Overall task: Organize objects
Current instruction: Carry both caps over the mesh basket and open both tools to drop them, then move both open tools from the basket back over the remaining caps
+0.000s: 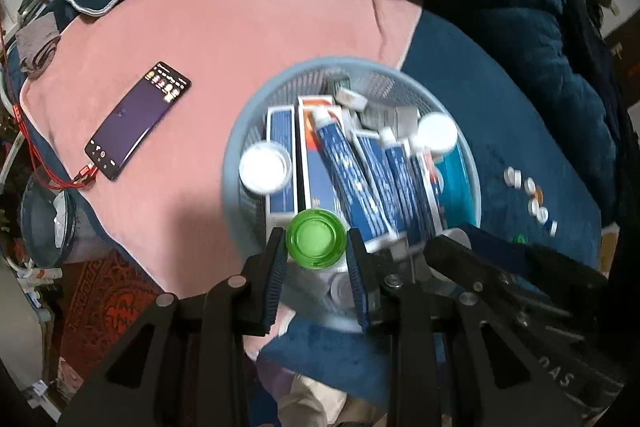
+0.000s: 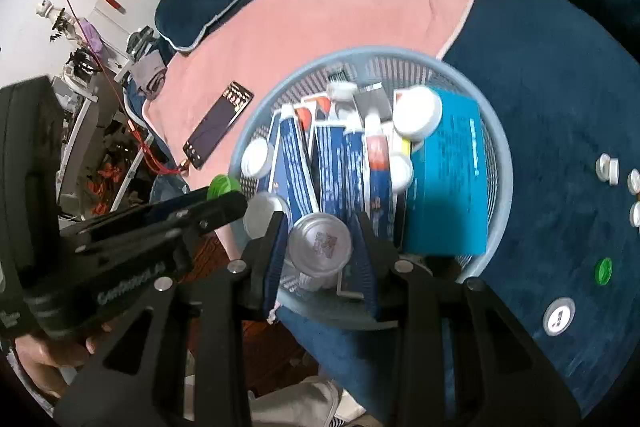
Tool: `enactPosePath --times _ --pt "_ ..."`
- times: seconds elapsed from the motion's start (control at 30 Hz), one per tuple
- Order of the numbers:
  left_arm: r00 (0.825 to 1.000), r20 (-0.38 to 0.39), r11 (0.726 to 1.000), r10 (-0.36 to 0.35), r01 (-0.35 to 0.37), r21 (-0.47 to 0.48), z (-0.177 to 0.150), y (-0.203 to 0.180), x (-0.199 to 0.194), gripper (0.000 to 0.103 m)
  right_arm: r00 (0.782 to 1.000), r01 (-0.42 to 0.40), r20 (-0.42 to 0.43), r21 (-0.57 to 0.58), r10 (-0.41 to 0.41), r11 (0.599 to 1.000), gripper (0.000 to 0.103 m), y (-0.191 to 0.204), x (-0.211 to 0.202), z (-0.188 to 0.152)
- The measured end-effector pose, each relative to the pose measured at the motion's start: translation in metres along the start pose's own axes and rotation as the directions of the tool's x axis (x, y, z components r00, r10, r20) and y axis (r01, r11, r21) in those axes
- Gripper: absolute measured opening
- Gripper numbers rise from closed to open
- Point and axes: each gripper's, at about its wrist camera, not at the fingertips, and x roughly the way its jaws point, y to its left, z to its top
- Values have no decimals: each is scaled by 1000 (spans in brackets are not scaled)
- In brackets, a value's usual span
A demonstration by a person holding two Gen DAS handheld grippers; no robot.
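We hold two bottles above the basket (image 1: 236,163): our left gripper (image 1: 316,247) clamps one green-capped bottle (image 1: 316,237), our right gripper (image 2: 320,247) one grey-capped bottle (image 2: 320,241). Farther, one phone (image 1: 138,121) lies on the pink cloth (image 1: 260,19).

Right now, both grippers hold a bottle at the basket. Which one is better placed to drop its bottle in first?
Right, by a little. The right gripper holds its silver-capped bottle inside the basket rim, over the boxes. The left gripper holds the green-capped bottle at the near rim, partly outside it.
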Motion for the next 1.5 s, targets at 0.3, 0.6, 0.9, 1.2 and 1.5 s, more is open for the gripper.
enactPosePath --times 0.3,0.6,0.9,1.2,1.5 --pt "995 -90 999 -30 33 30 -23 -2 10 29 996 32 -82 46 -28 998 35 2 15 -24" --pt "997 -72 999 33 -34 -4 -20 10 13 84 998 10 -67 156 0 988 52 -20 14 -32" --pt "994 -30 994 105 -105 -8 -16 13 7 102 996 81 -40 152 -76 985 103 -31 4 -37" --pt "991 -25 991 132 -132 16 -16 11 7 102 993 114 -51 147 -108 983 103 -38 6 -41" --pt "991 -28 991 132 -131 33 -18 8 7 102 992 116 -60 137 -109 984 103 -38 7 -42"
